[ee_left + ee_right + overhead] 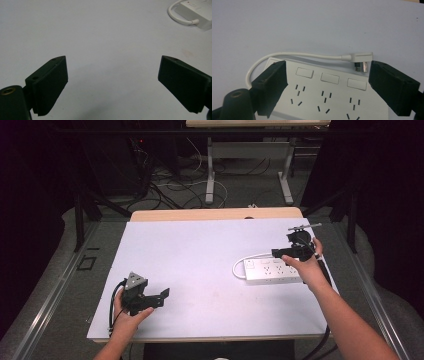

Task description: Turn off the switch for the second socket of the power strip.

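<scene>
right hand-held gripper (327,85) is hovering released over the white rigid plastic power strip (272,271) lying right on the white desk (200,260) | left hand-held gripper (112,85) is idling released | strip likely light, stiff, smooth; grip across its long sides, not the limp cord (294,54)

The counter (200,265) is being lit evenly from above, and its white top is showing up as the brightest area in the high view, with a faint violet cast. The surroundings toward 9 and 3 o'clock are being lost in near-black. The high view is being rendered soft and grainy, with fine detail smeared. Only weak, diffuse shadows are being cast below the left gripper (112,82). In the right gripper view, the power strip (329,95) is being shown fairly sharply, while the right gripper (327,87) is being blurred at 6 o'clock.
</scene>
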Tool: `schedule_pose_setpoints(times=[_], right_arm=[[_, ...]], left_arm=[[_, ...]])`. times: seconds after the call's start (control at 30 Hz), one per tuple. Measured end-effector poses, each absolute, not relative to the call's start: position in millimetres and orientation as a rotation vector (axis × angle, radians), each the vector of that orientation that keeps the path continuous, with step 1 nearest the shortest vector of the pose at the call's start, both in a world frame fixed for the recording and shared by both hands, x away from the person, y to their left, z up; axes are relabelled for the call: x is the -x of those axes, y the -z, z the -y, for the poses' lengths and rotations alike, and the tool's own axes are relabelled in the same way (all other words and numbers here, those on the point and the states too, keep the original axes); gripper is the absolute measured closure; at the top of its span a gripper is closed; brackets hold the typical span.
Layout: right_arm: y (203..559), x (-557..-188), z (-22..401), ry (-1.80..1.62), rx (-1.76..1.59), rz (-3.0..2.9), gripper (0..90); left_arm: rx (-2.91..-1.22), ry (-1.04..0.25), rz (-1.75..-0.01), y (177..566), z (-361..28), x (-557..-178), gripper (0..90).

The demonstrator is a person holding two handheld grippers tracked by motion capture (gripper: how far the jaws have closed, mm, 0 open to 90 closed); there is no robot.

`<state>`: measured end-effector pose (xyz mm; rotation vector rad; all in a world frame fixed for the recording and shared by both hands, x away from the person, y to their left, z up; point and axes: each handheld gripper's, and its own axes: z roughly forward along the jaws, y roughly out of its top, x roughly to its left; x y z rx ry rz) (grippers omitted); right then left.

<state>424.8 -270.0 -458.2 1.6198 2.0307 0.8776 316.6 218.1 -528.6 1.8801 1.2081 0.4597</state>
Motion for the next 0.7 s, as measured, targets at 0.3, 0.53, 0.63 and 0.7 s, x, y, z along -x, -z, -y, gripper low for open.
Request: schedule_pose_setpoints(times=[0.3, 0.53, 0.63, 0.7], right_arm=[[450.1, -410.9, 265.7, -0.914, -1.528, -2.011, 0.0], [450.8, -398.4, 263.2, -0.941, -1.494, -2.002, 0.0], [452.7, -392.6, 262.4, -0.967, -1.493, -1.996, 0.0], [454.2, -388.5, 262.5, -0.973, -1.483, -1.995, 0.0]], left_arm=[[-1.875, -0.462, -1.208, 528.5, -218.1, -316.3, 9.0], [-1.874, -0.462, -1.207, 528.5, -218.1, -316.2, 8.9], [-1.874, -0.463, -1.207, 528.4, -218.1, -316.1, 9.0], [-1.874, -0.463, -1.207, 528.4, -218.1, -316.0, 9.0]])
